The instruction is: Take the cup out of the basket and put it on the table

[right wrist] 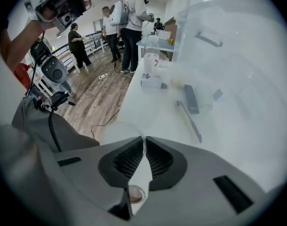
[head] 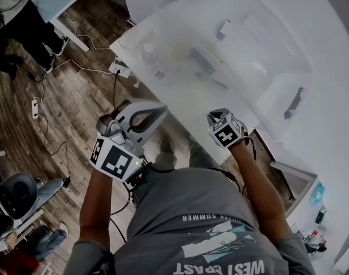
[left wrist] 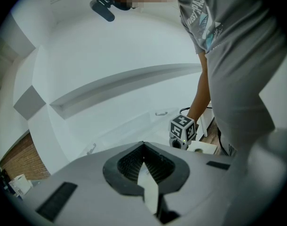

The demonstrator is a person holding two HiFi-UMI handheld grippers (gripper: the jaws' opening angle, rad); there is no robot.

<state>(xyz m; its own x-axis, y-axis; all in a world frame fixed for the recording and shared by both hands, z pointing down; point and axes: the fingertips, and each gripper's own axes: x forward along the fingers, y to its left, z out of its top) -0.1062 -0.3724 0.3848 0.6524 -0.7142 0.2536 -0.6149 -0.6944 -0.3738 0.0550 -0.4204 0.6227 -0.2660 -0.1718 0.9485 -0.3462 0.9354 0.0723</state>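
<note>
- Left gripper: jaws met, empty.
- Right gripper: jaws likewise together, nothing held.
- Table at 1 o'clock was washed out; I spotted neither cup nor basket, so judged the task unstarted.

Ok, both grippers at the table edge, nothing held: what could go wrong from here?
1. The right gripper and left gripper both have jaws together; reaching in like that could knock something over rather than grasp it.
2. A long thin tool and a dark flat bar lie loose on the table ahead of the right gripper, easily swept off.
3. Cables trail on the floor beside the table: a trip hazard.
</note>
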